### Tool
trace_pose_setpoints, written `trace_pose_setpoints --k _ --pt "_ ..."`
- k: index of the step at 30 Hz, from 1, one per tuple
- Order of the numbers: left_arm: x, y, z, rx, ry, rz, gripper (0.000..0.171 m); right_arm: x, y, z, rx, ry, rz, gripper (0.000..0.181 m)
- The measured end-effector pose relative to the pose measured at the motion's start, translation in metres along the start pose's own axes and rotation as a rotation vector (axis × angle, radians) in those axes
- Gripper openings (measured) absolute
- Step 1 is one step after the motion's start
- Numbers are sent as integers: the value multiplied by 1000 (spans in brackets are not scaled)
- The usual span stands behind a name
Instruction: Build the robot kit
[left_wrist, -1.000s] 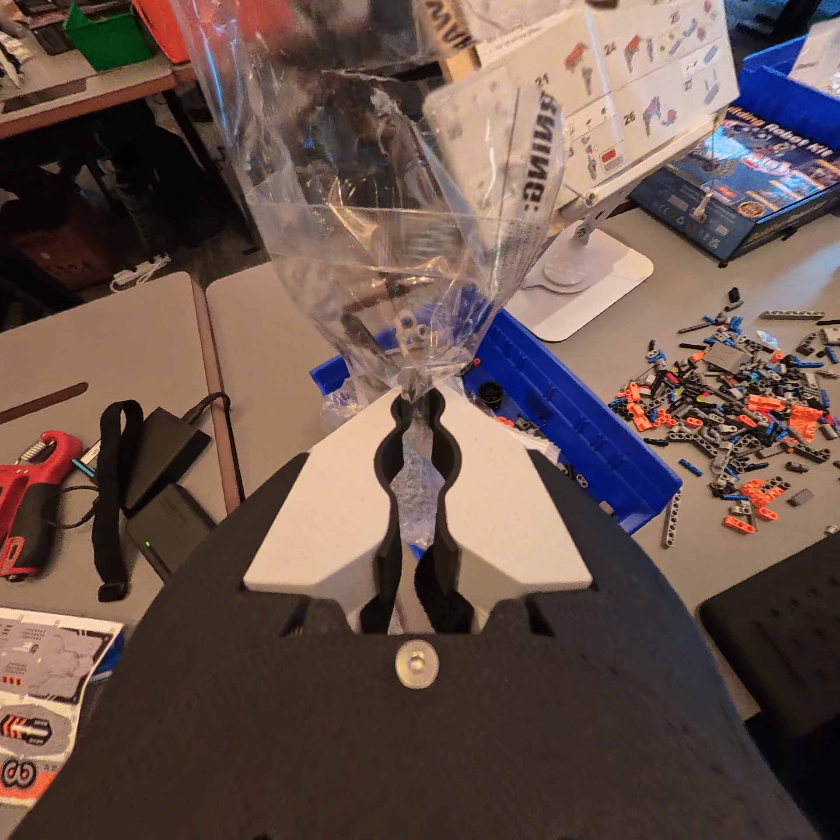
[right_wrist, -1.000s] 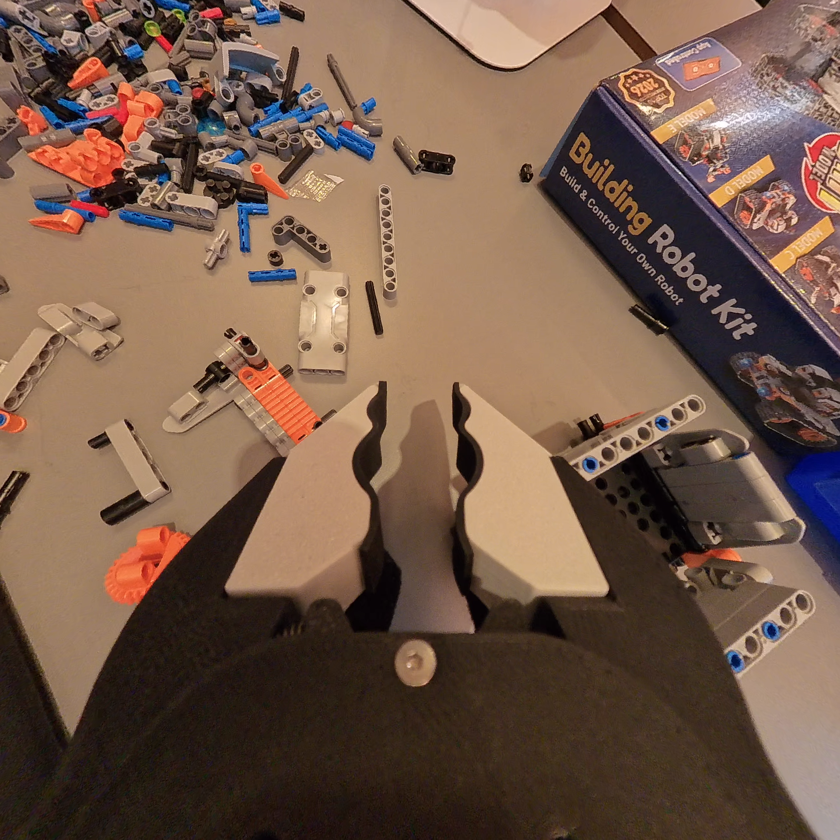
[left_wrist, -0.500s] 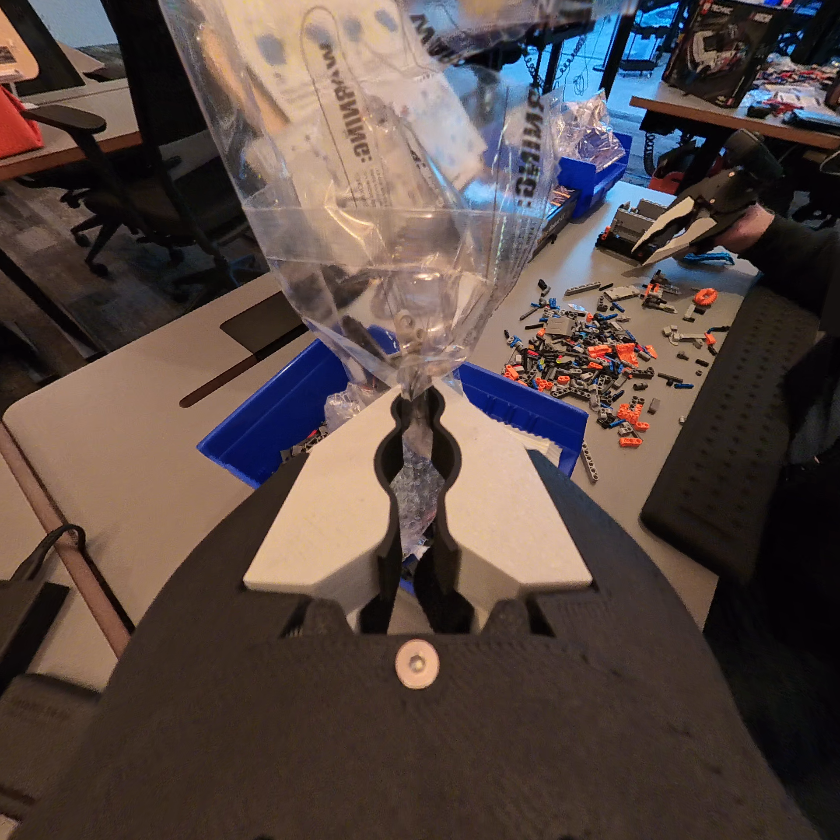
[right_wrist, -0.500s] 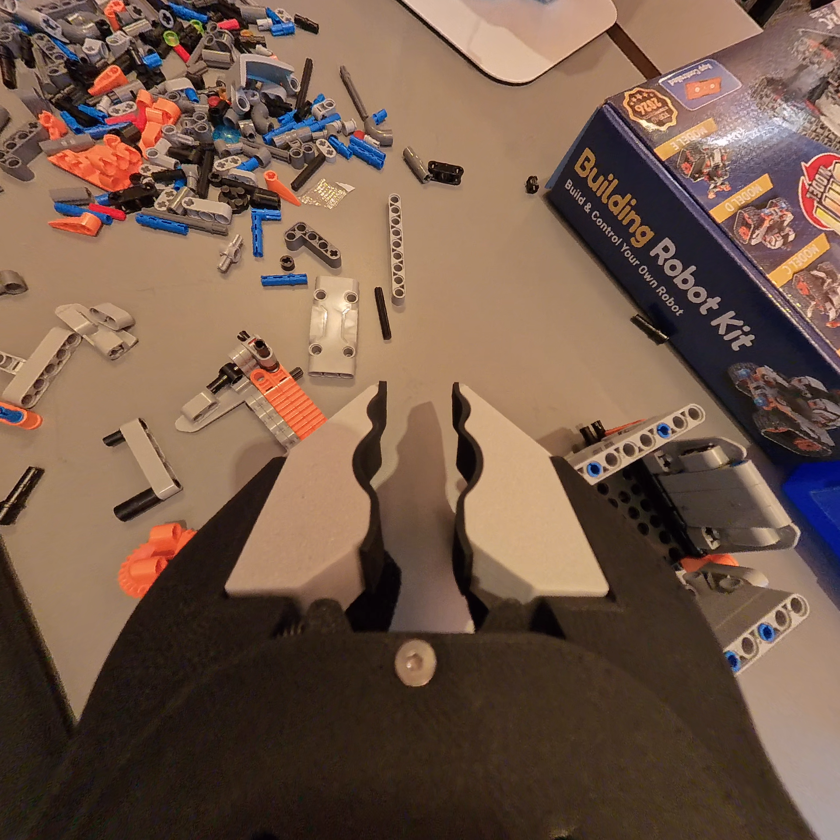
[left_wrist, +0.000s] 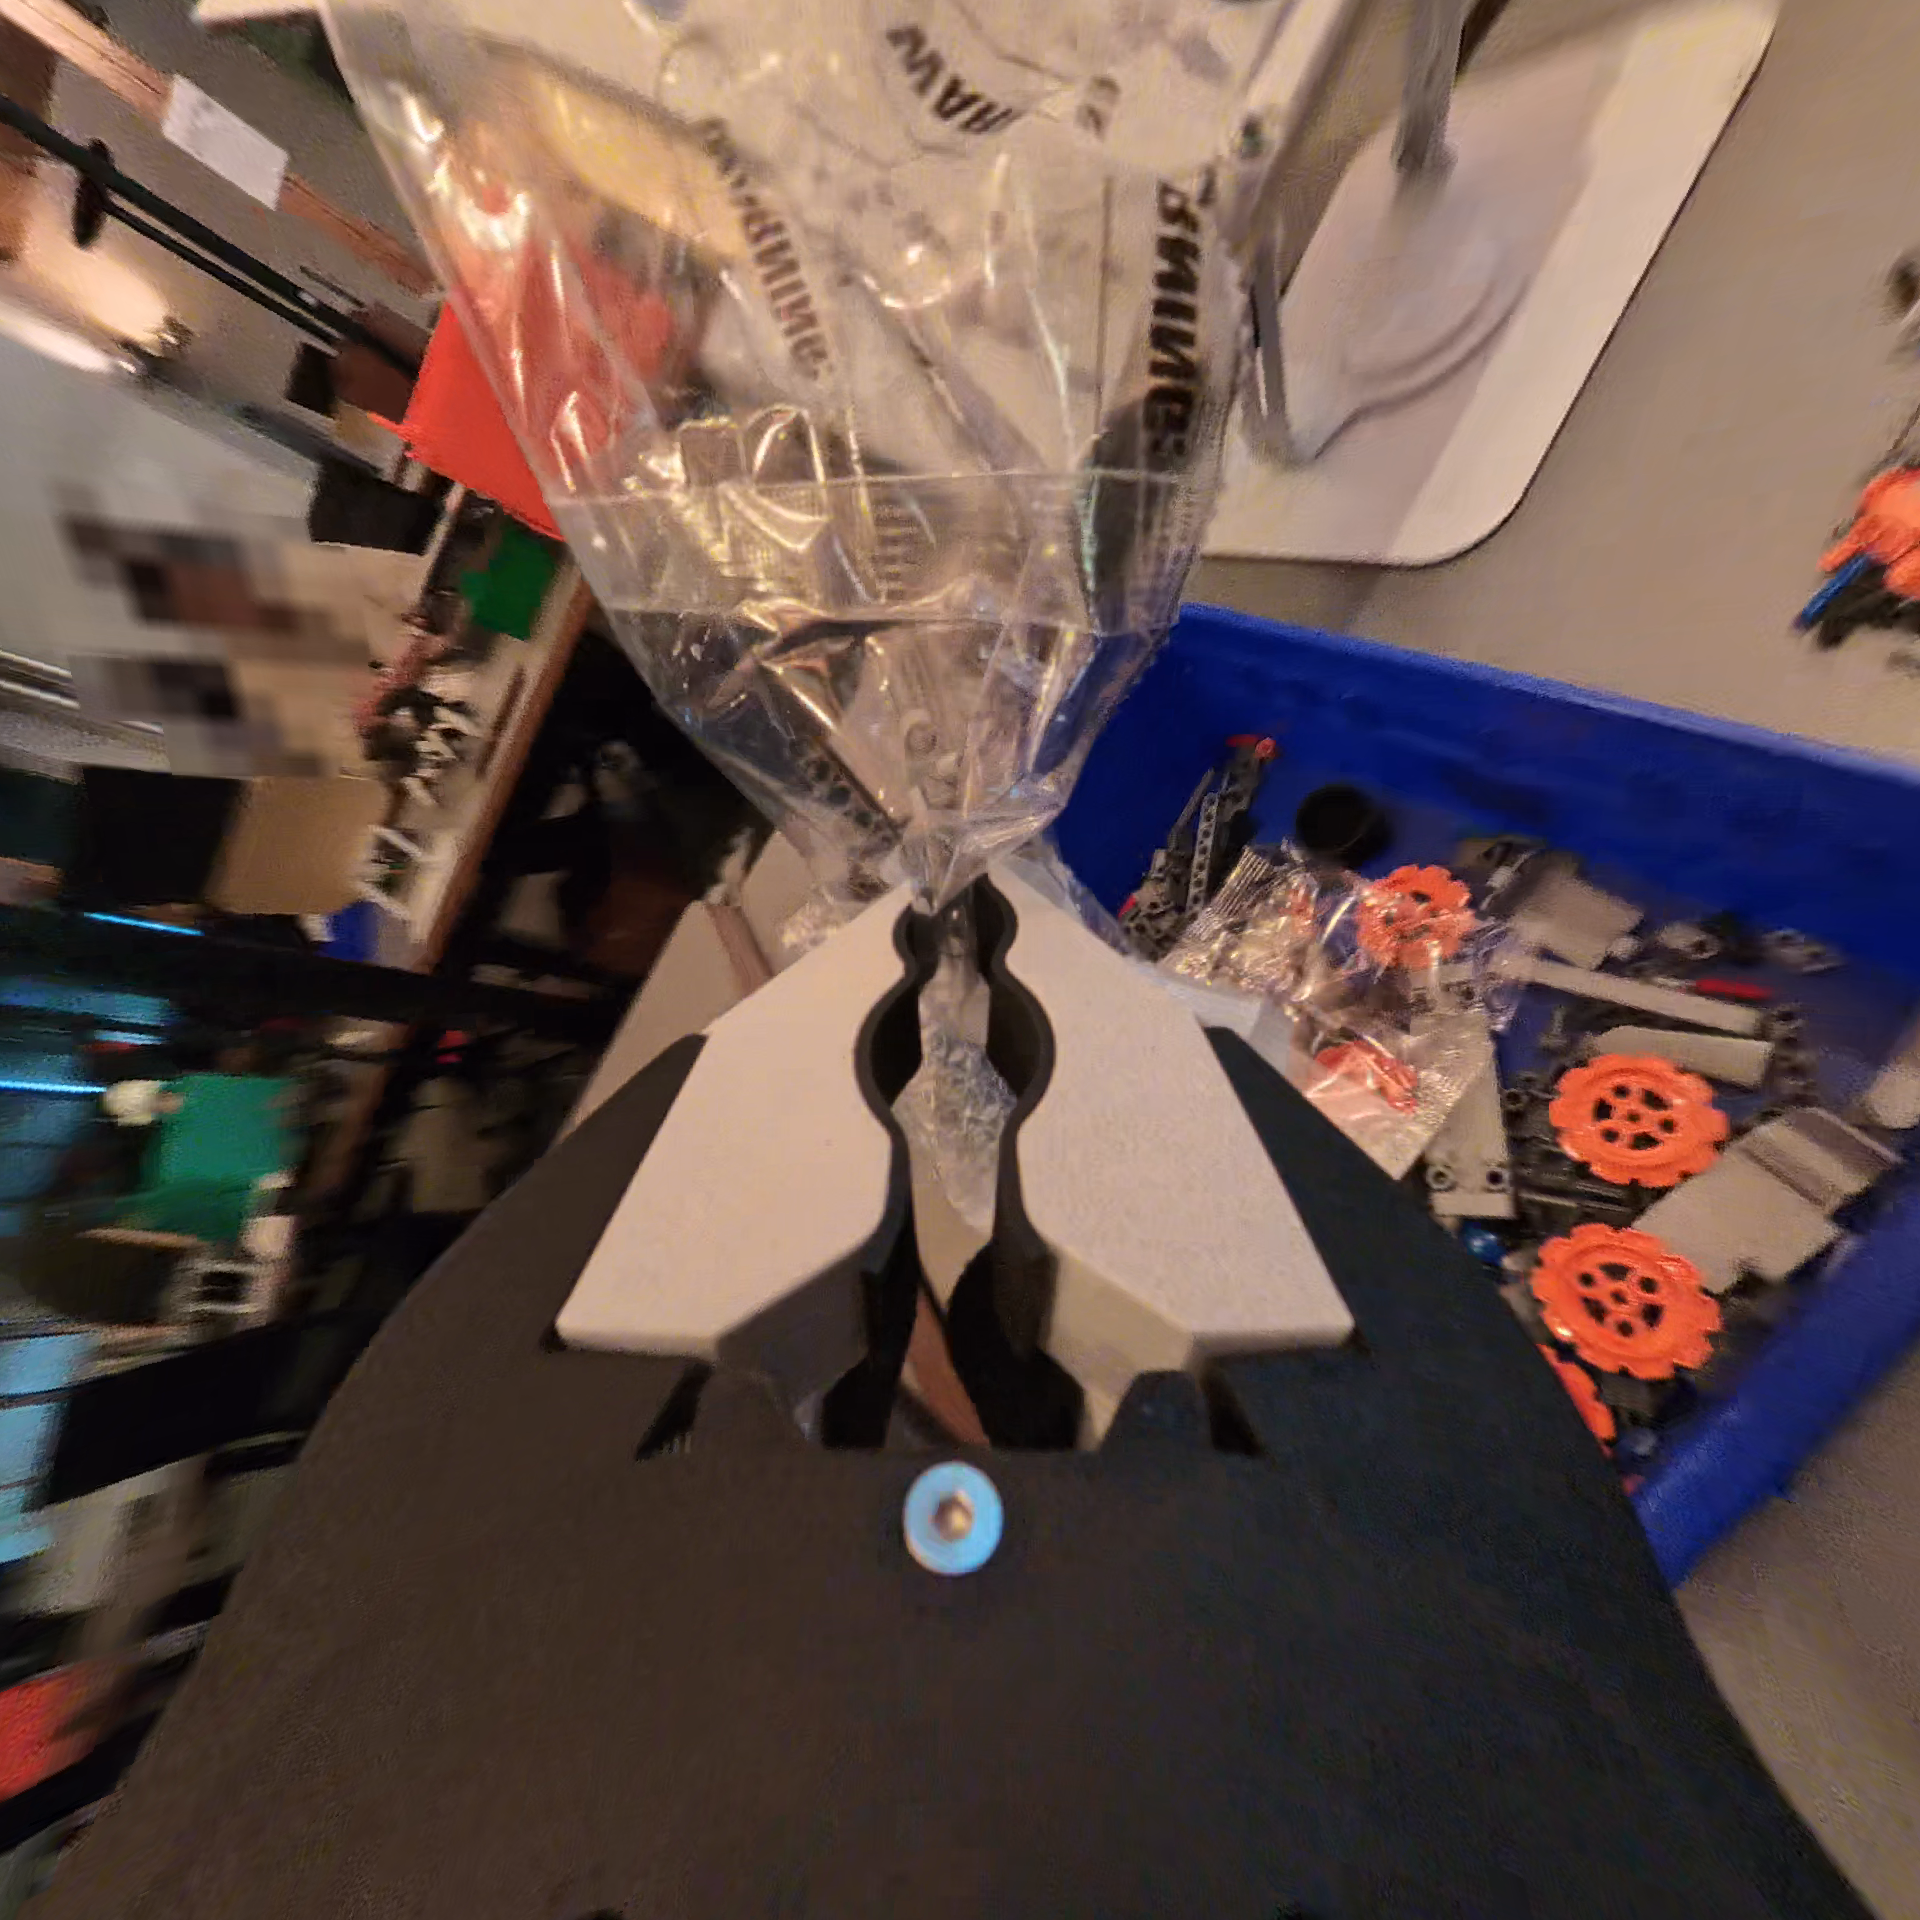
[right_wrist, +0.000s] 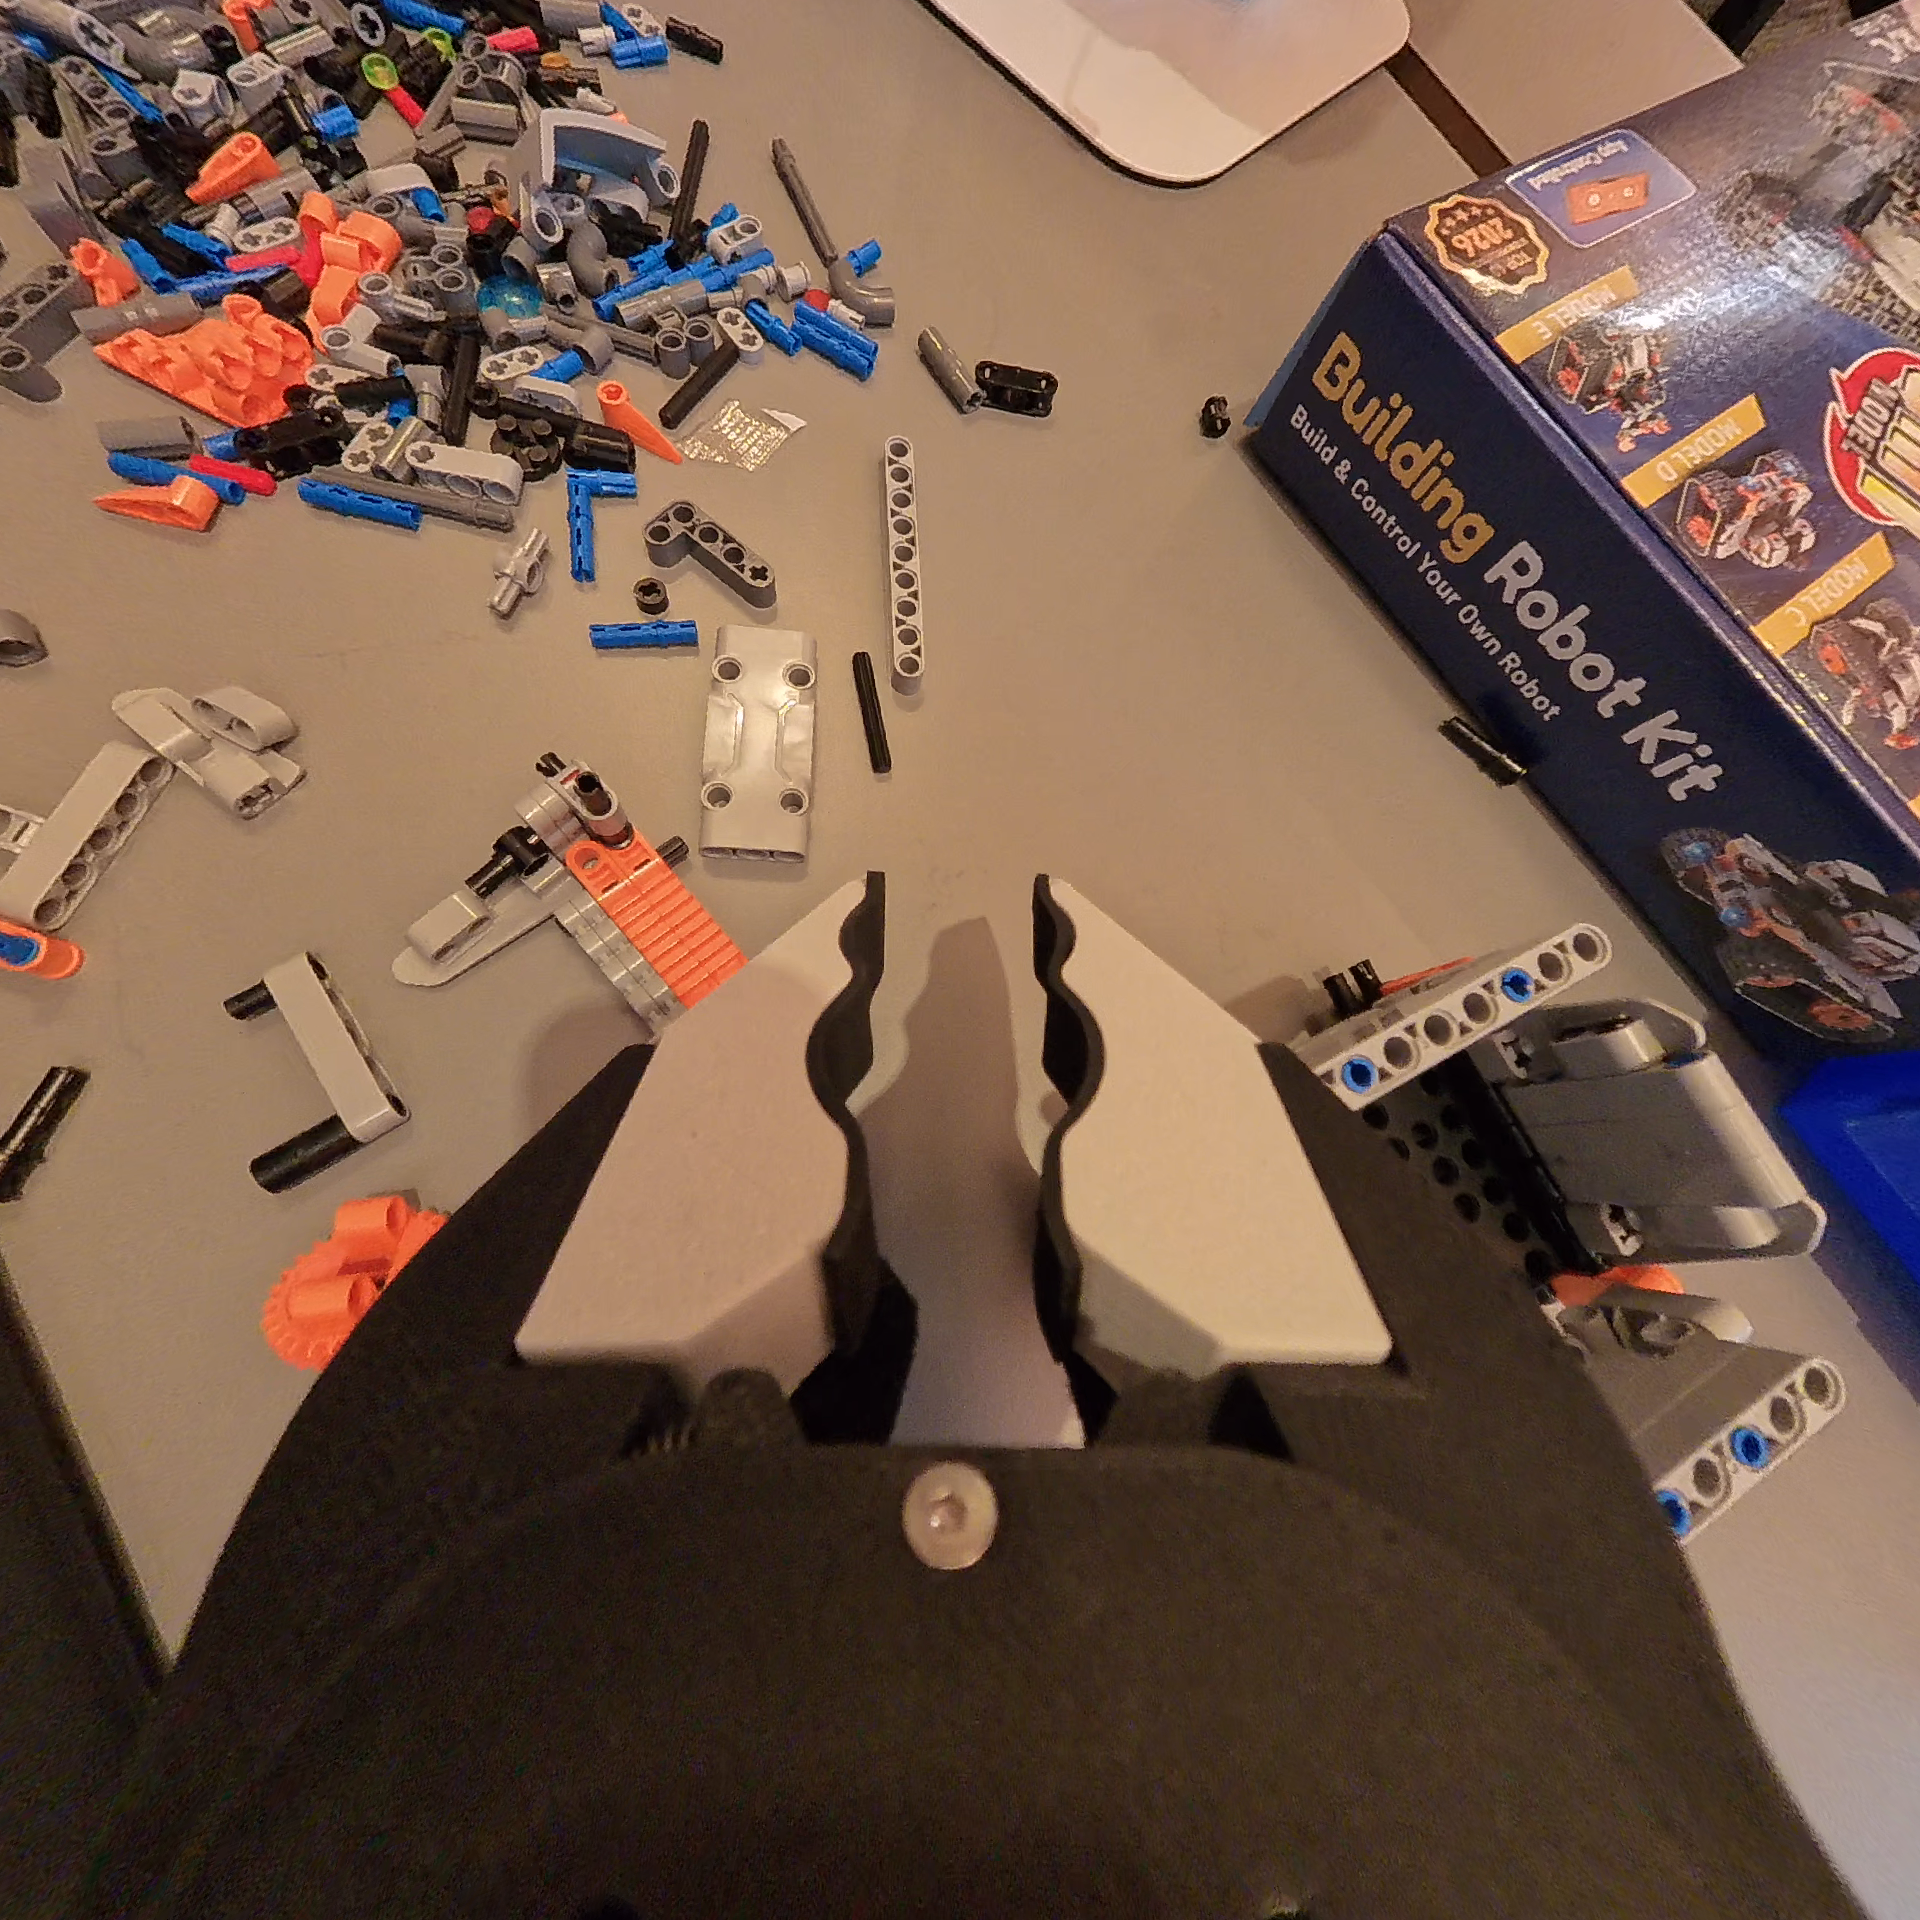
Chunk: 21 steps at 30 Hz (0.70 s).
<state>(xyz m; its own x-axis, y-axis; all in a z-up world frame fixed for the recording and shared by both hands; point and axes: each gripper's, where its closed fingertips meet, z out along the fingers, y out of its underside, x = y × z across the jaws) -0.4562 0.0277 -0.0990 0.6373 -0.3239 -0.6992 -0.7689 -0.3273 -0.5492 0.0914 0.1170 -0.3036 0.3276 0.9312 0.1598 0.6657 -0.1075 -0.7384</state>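
Now left gripper (left_wrist: 954, 914) swung, clenching plastic bag (left_wrist: 873, 436) | right gripper (right_wrist: 958, 883) unchanged, released

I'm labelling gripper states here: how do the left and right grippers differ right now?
The left gripper is shut on a clear plastic bag; the right gripper is open and holds nothing. The left is raised beside a blue bin; the right hangs over the grey table among loose building pieces. Both have grey fingers with wavy black pads.

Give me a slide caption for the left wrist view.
Left gripper shut on a clear crinkled plastic bag, beside a blue plastic bin of orange gears.
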Motion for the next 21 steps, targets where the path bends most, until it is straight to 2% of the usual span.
trace_pose_setpoints --k 4,9,14,21 --pt "26 -7 29 -141 -115 274 3 -1 0 -1 1 -1 -8 27" --pt "55 -19 39 -165 -231 547 3 -3 -5 -5 22 0 -17 27" --pt "81 -18 41 -184 -280 663 3 -3 -8 -7 33 4 -24 27" --pt "125 -13 48 -194 -218 695 2 -3 -6 -5 20 6 -24 27"
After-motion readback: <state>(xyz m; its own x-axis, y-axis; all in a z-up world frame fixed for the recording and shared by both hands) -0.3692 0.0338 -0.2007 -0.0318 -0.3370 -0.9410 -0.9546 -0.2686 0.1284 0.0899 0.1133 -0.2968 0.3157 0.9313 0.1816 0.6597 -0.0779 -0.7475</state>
